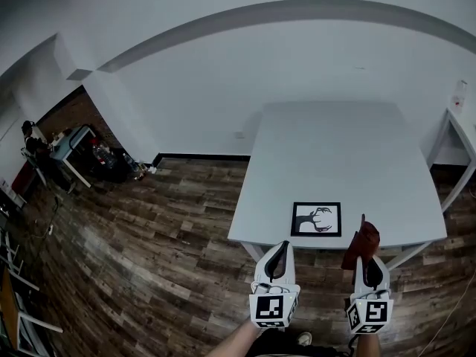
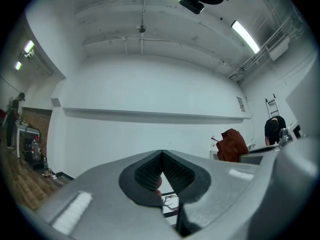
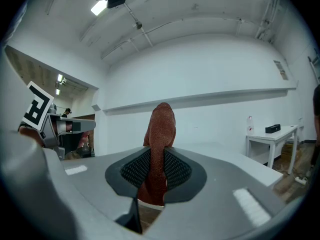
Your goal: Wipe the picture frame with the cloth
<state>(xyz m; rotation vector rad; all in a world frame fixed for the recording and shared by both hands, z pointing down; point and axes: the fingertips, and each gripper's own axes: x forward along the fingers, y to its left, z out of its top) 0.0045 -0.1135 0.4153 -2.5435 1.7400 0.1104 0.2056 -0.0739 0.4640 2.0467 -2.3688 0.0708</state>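
The picture frame (image 1: 316, 219), black-edged with a dark tree print, lies flat near the front edge of the white table (image 1: 335, 147). A sliver of the frame (image 2: 171, 202) shows below the left jaws. My left gripper (image 1: 281, 245) (image 2: 161, 156) hovers just short of the table edge, left of the frame, shut with nothing in it. My right gripper (image 1: 364, 259) (image 3: 159, 156) is shut on the red-brown cloth (image 1: 362, 244) (image 3: 160, 134), which sticks up between the pads. The cloth (image 2: 233, 145) hangs over the table's front edge, right of the frame.
A second white table (image 1: 461, 136) (image 3: 272, 134) stands to the right with a bottle on it. Wood floor (image 1: 149, 236) spreads to the left. A cluttered desk and a person (image 1: 30, 136) are far off at the left wall. Another person (image 2: 274, 129) stands at the right.
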